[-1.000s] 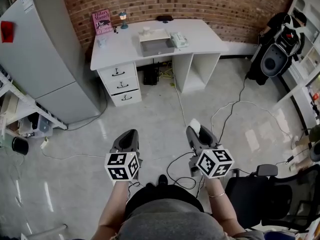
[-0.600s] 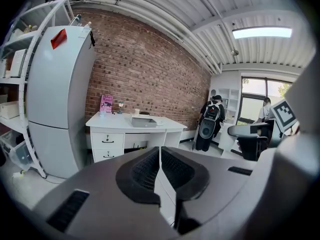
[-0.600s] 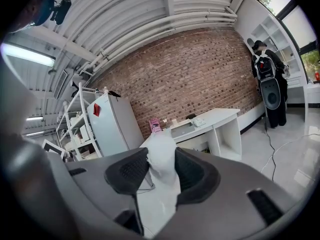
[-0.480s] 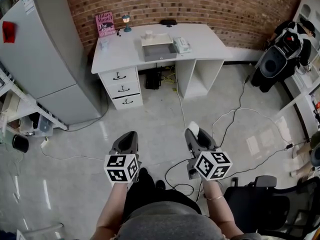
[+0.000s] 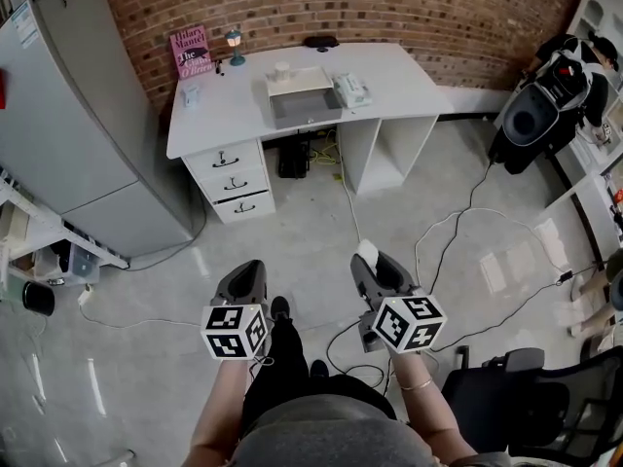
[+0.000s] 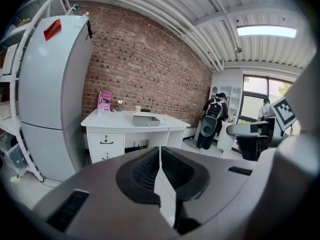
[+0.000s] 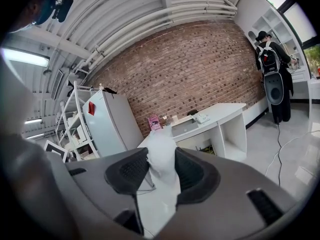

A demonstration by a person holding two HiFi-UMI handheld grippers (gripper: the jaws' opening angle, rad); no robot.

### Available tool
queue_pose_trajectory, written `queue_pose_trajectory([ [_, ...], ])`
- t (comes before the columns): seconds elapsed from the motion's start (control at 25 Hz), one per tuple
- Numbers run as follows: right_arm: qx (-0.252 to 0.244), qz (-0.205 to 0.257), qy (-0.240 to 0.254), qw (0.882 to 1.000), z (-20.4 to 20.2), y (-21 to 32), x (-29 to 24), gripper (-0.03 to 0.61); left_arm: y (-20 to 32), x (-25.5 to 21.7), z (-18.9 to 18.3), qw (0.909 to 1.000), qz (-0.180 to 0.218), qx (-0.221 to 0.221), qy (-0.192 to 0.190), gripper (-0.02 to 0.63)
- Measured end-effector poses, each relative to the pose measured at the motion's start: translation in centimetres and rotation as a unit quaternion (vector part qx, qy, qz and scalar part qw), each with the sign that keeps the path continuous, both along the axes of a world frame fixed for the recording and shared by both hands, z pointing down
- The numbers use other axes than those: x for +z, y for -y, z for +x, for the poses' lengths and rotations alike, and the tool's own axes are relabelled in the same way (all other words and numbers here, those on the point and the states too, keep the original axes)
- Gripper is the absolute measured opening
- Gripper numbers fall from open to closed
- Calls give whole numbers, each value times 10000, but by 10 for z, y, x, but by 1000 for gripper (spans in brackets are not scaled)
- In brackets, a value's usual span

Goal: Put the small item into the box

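Right tongs are pinching the small white item above the floor, well apart from the grey box sitting near the surface's front edge; left tongs are pressing together

This is an office-like workroom with an industrial shell. A white worktop with three drawers stands against a red brick wall. On it, at the wall, lean a pink book and a small table lamp. Left of the worktop stand a tall pale grey fridge-like cabinet and a white metal rack. In front of the worktop, loose cables trail over a polished grey floor towards a black swivel chair. Overhead run bare white pipes and a strip light. Right of the worktop, a person with a black backpack stands at white shelves.
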State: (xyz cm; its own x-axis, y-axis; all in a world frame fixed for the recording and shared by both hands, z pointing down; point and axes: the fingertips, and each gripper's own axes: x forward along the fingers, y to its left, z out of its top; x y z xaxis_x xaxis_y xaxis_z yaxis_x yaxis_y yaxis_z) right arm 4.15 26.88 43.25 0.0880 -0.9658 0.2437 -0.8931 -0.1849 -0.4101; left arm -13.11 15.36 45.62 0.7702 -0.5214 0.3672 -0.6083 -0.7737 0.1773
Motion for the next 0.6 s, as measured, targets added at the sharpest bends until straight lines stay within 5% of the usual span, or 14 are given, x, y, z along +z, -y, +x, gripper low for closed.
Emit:
queue_pose_trajectory([
  [0.6,277,-160,-30,9995,33,160,-7,167,169,6,26,9996,-235,65,-106,31],
])
